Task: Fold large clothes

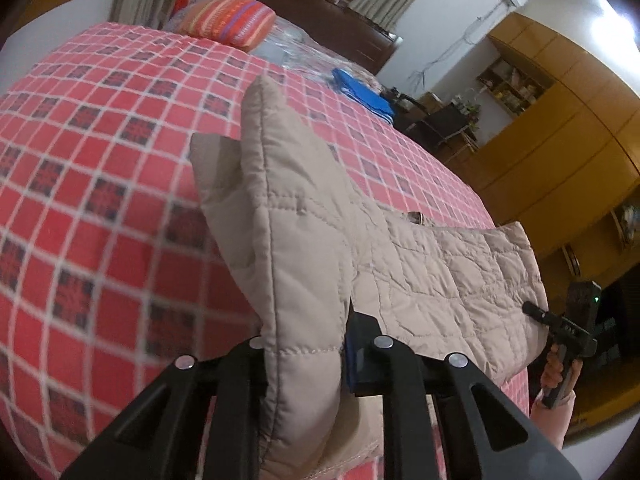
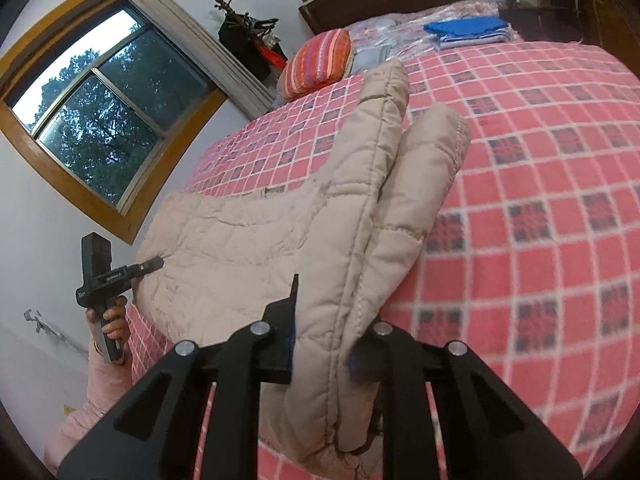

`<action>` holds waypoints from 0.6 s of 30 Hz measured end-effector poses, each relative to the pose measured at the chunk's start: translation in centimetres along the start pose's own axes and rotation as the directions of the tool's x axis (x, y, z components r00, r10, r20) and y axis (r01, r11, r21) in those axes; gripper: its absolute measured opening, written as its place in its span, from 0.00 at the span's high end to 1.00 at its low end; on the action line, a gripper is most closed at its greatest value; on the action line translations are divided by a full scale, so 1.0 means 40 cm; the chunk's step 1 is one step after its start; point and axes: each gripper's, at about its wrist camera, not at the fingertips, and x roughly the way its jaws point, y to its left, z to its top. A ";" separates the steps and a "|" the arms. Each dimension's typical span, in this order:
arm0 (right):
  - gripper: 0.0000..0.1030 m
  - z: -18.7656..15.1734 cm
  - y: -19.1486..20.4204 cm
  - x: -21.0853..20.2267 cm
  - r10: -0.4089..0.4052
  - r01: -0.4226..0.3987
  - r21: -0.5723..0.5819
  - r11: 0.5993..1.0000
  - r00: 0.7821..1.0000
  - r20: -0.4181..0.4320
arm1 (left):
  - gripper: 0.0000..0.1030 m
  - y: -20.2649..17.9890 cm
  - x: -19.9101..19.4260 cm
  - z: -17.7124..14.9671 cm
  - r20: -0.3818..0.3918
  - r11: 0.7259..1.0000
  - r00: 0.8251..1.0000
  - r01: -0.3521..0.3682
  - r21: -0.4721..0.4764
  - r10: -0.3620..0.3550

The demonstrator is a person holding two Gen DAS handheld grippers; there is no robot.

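Note:
A beige quilted jacket (image 1: 420, 264) lies on the bed with the red checked cover (image 1: 100, 184). My left gripper (image 1: 306, 354) is shut on one folded edge of the jacket, which stands up between its black fingers. In the right wrist view my right gripper (image 2: 326, 344) is shut on the opposite edge of the jacket (image 2: 248, 240), lifted the same way. Each view shows the other gripper far off at the jacket's edge, held by a hand in a pink sleeve: the right gripper (image 1: 532, 309) and the left gripper (image 2: 158, 263).
A striped orange pillow (image 1: 228, 20) and folded blue cloth (image 1: 366, 94) lie near the dark headboard (image 1: 320, 12). Wooden cabinets (image 1: 560, 140) stand to one side of the bed, a window (image 2: 100, 104) to the other. The red cover (image 2: 540, 200) stretches flat beyond the jacket.

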 end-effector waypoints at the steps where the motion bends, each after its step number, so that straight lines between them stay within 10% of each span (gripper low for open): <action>1: 0.84 -0.018 -0.004 -0.014 -0.002 0.002 0.004 1.000 1.000 0.001 | 0.83 -0.013 -0.003 -0.022 -0.005 1.000 1.000 0.006 0.004 -0.006; 18: 0.75 -0.235 -0.215 0.040 0.012 0.006 0.213 0.977 0.996 -0.085 | 0.61 0.047 0.082 -0.205 -0.053 0.997 0.996 -0.067 0.045 0.070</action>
